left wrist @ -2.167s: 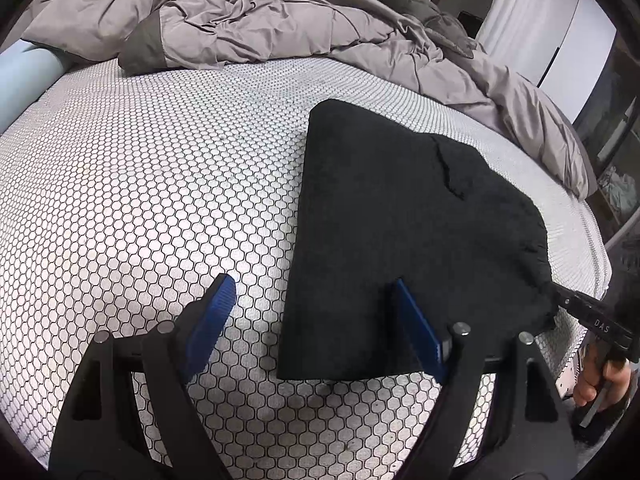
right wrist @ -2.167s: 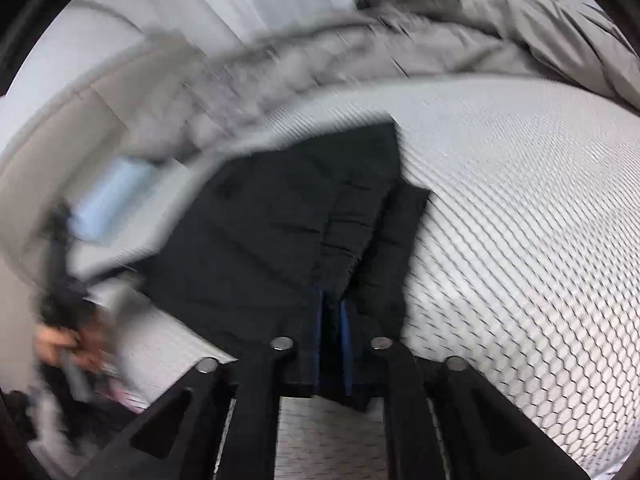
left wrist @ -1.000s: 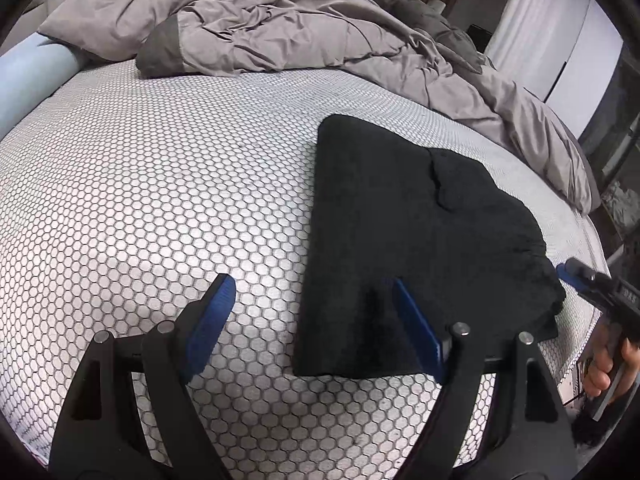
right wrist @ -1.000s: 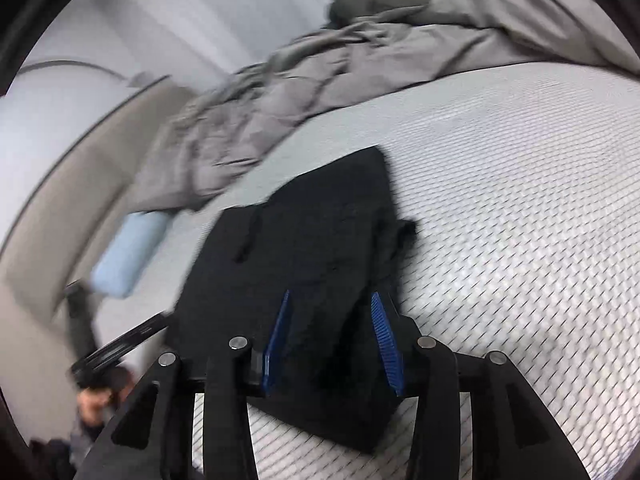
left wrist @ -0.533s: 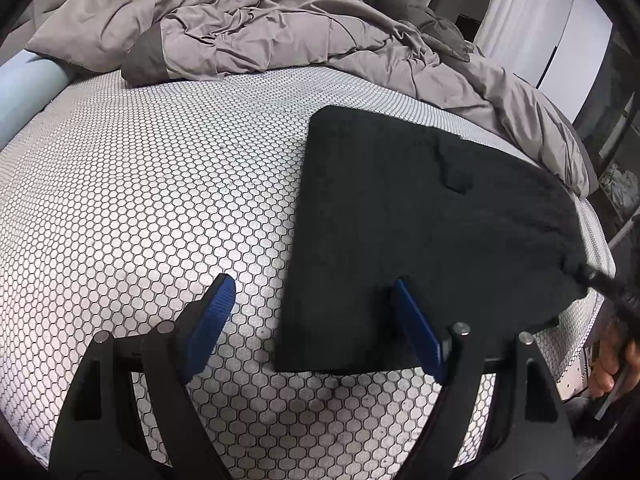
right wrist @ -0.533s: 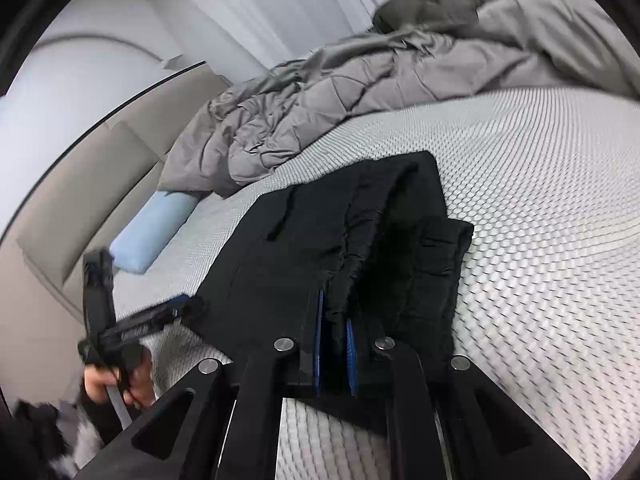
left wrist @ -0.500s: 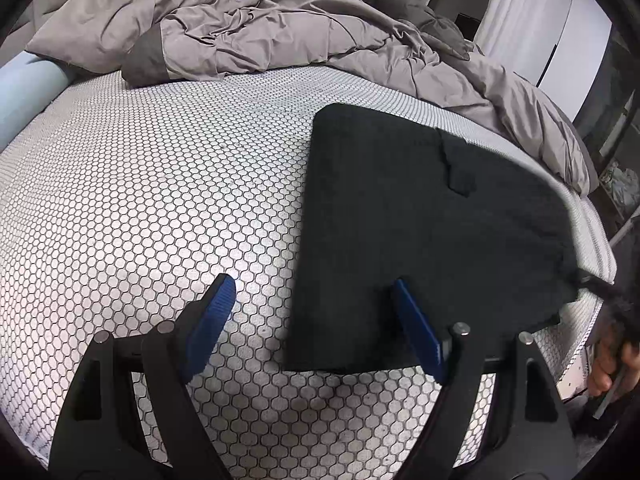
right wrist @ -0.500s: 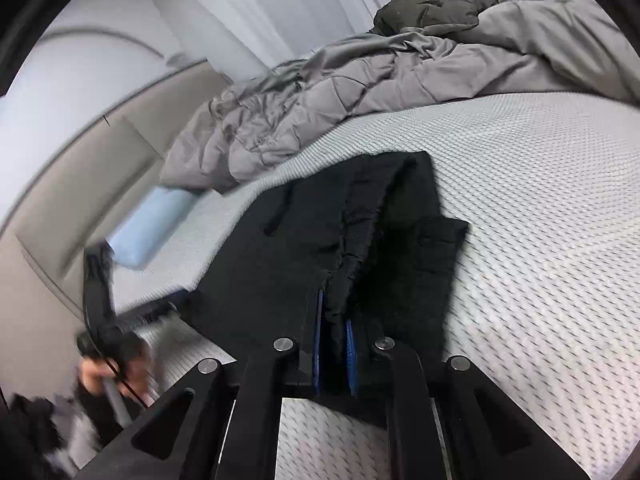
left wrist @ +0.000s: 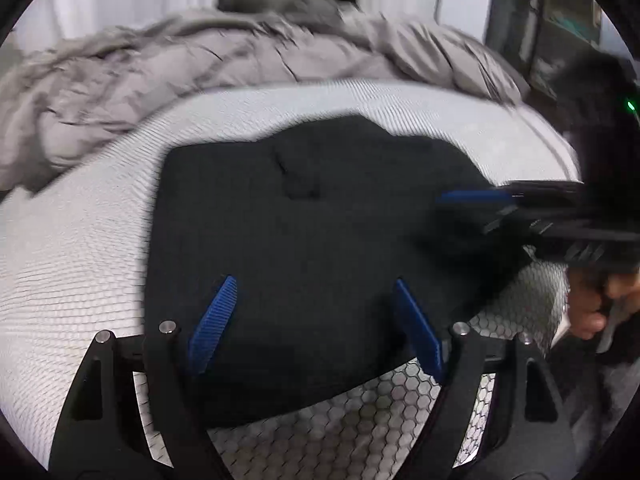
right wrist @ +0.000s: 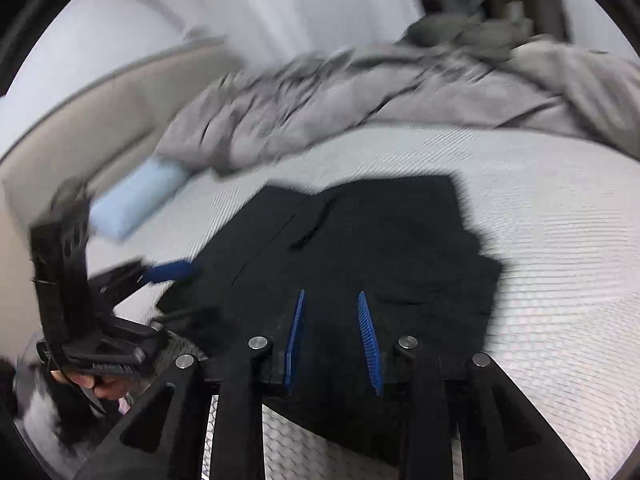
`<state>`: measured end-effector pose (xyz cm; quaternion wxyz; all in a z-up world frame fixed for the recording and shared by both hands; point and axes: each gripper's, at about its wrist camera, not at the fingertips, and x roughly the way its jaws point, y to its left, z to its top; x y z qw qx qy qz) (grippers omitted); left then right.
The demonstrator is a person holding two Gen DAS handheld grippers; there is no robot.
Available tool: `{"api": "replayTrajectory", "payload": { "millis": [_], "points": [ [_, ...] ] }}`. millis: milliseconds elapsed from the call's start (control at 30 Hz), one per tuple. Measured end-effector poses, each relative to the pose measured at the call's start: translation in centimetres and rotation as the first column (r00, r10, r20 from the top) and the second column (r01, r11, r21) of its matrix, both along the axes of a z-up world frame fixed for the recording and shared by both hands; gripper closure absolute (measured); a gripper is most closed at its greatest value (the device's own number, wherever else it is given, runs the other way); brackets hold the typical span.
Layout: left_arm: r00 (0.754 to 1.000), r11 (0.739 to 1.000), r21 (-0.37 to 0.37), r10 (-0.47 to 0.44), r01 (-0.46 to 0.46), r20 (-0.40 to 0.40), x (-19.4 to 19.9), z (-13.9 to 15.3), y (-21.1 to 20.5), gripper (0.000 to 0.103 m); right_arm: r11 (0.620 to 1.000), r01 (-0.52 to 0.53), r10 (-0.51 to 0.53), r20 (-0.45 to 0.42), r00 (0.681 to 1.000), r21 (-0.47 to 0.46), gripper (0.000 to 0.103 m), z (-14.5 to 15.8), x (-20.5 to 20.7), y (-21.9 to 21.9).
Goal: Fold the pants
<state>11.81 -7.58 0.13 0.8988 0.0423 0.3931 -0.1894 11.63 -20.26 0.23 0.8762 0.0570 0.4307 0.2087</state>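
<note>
At the lower centre of both wrist views the black pants (left wrist: 304, 248) lie folded into a compact pad on the honeycomb-patterned mattress (left wrist: 72, 240). The right gripper (right wrist: 332, 340), pinched on the pants' near edge half a second ago, has just been opening: its blue pads now stand slightly parted over the cloth and press on nothing. The left gripper (left wrist: 316, 328) is spread wide as before, empty, hovering over the pants' near edge. That release suggests the fold is set down and the task near done, bar some smoothing. The mattress edge runs close at lower right in the left view; bare sheet opens to the left, and the grey duvet (left wrist: 200, 68) is heaped across the top.
</note>
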Motion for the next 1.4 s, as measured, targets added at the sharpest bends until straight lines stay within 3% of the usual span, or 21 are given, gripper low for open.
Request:
{"api": "replayTrajectory", "payload": {
  "millis": [100,233,300,400,500,567,633,667,800,900,967,1100,1167,1200,1267,1400],
  "points": [
    [0.998,0.998,0.05,0.031,-0.028,-0.046,0.9,-1.6,0.3,0.024,0.987,-0.046,0.041,-0.039,0.998,-0.156,0.076,-2.9,1.2,2.0],
    [0.998,0.996,0.067,0.053,-0.051,-0.025,0.0,-1.7,1.6,0.024,0.883,0.051,-0.004,0.102,0.995,-0.466,0.076,-2.2,-0.9,2.1],
    [0.998,0.995,0.082,0.063,-0.062,-0.015,-0.7,-1.9,2.1,0.024,0.864,0.058,0.005,0.124,0.992,-0.5,0.07,-1.9,-2.1,1.7],
    [0.997,0.994,0.081,0.081,-0.08,-0.01,-1.8,-2.1,2.9,0.024,0.875,0.069,-0.012,0.121,0.993,-0.478,0.064,-1.8,-2.4,1.0],
    [0.994,0.991,0.086,0.106,-0.105,-0.006,-2.4,-1.8,3.1,0.024,0.92,0.079,-0.024,0.147,0.989,-0.385,0.06,-0.1,-2.9,0.1],
    [0.994,0.989,0.095,0.112,-0.111,-0.005,-2.1,-1.4,2.9,0.024,0.948,0.088,-0.037,0.17,0.985,-0.307,0.052,1.1,-2.9,-0.2],
    [0.99,0.986,0.093,0.139,-0.139,0.008,-2.0,-0.7,3.2,0.024,0.956,0.067,-0.02,0.164,0.986,-0.285,0.035,1.5,-1.8,0.7],
    [0.988,0.985,0.082,0.154,-0.154,0.012,-1.9,-0.4,3.6,0.024,0.956,0.036,0.009,0.15,0.989,-0.291,0.035,1.5,-0.5,1.6],
    [0.984,0.982,0.051,0.178,-0.18,0.027,0.7,0.9,4.1,0.024,0.948,-0.024,0.047,0.067,0.997,-0.317,0.028,0.1,3.5,3.6],
    [0.981,0.978,0.089,0.192,-0.188,-0.035,3.8,-0.3,4.2,0.022,0.928,-0.037,0.028,-0.028,0.999,-0.371,0.029,-2.9,5.5,4.5],
    [0.975,0.977,0.057,0.207,-0.203,-0.075,4.7,-0.9,5.0,0.015,0.907,-0.039,0.038,-0.01,0.999,-0.419,0.029,-3.1,5.0,4.5],
    [0.956,0.966,-0.005,0.257,-0.26,-0.143,5.1,-1.5,7.1,0.015,0.861,0.014,0.009,0.044,0.999,-0.508,0.031,-2.0,3.5,2.0],
    [0.952,0.961,0.006,0.276,-0.278,-0.133,4.7,-1.5,7.5,0.017,0.831,0.079,-0.045,0.075,0.996,-0.55,0.029,-1.9,2.8,0.6],
    [0.951,0.958,0.021,0.288,-0.287,-0.117,4.3,-1.2,7.5,0.022,0.838,0.091,-0.062,0.072,0.995,-0.539,0.027,-1.8,2.4,0.1],
    [0.953,0.956,0.033,0.294,-0.292,-0.079,3.4,-0.1,7.2,0.026,0.889,0.101,-0.078,0.071,0.994,-0.446,0.027,-0.6,1.8,-0.9],
    [0.973,0.973,-0.026,0.231,-0.23,0.02,3.7,2.9,5.3,0.026,0.944,0.123,-0.087,0.128,0.988,-0.307,0.024,2.1,1.9,-1.4]
  ]
}}
